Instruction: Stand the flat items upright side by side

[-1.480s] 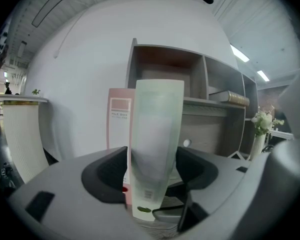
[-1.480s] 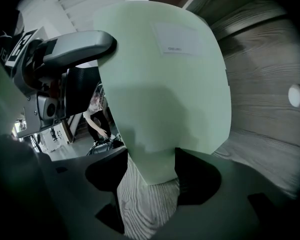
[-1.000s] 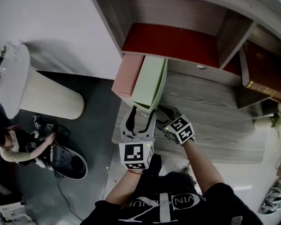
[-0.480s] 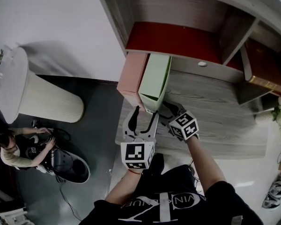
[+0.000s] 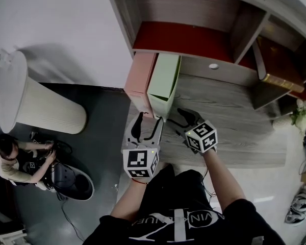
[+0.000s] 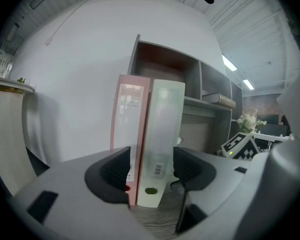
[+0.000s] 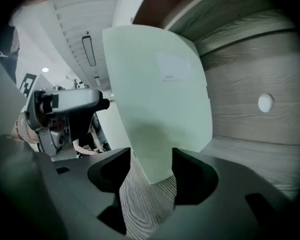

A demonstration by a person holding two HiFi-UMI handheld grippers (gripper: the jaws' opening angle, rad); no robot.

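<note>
A pink binder (image 5: 140, 78) and a pale green binder (image 5: 163, 80) stand upright side by side, touching, at the left end of the wooden desk (image 5: 229, 121). My left gripper (image 5: 149, 122) hovers open just in front of their spines, apart from them; in the left gripper view the pink binder (image 6: 130, 129) and the green binder (image 6: 162, 134) show beyond my left gripper (image 6: 151, 169). My right gripper (image 5: 176, 117) is at the green binder's near right corner. Its jaws have just been closing, but the pads of my right gripper (image 7: 151, 171) do not press on the green binder (image 7: 160, 99).
The binders stand close to the desk's left edge, with floor below. Behind them is a shelf unit with a red-backed cubby (image 5: 183, 40) and leaning books (image 5: 280, 80) to the right. A white ribbed stand (image 5: 35, 106) and a crouching person (image 5: 15, 157) are on the left.
Both grippers have drawn back a little from the binders, the left one toward me. The two binders have stayed upright in place.
</note>
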